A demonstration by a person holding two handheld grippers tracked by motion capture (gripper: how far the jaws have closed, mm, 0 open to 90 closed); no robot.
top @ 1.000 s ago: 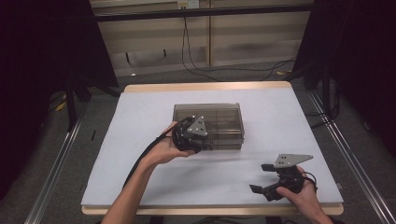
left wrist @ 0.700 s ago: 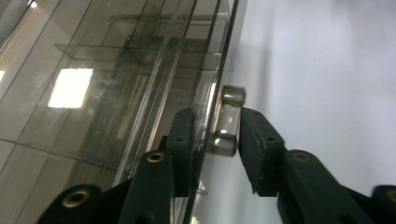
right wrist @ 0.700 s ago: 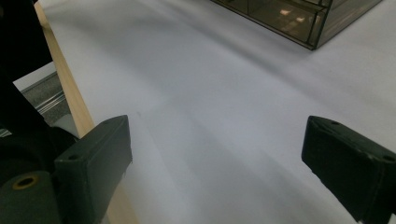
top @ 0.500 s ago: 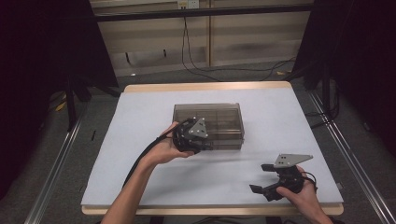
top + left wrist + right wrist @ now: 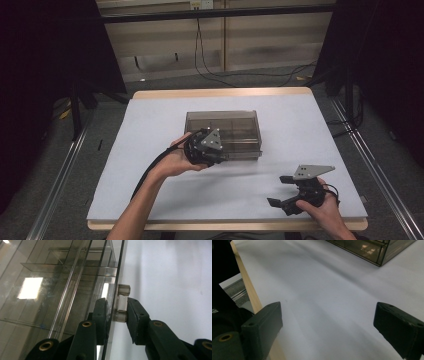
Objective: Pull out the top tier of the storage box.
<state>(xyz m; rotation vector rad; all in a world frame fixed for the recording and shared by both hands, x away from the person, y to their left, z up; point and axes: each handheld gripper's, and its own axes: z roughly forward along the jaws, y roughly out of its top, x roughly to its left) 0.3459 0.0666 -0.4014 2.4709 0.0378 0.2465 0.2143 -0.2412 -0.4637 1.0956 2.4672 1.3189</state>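
A smoky clear plastic box (image 5: 223, 131) with inner dividers sits in the middle of the white table. My left gripper (image 5: 214, 150) is at the box's front left, shut on a small clear latch tab (image 5: 122, 303) on the box's front edge. In the left gripper view the two dark pads (image 5: 136, 315) squeeze the tab and the front wall between them. My right gripper (image 5: 284, 192) rests near the table's front right corner, open, with nothing between its jaws. The box corner (image 5: 372, 250) lies far ahead of it in the right gripper view.
The white table cover (image 5: 150, 130) ends at a wooden front edge (image 5: 249, 287) close to my right gripper. Cables (image 5: 235, 72) run over the floor behind the table. Metal rails (image 5: 60, 165) flank the table on both sides.
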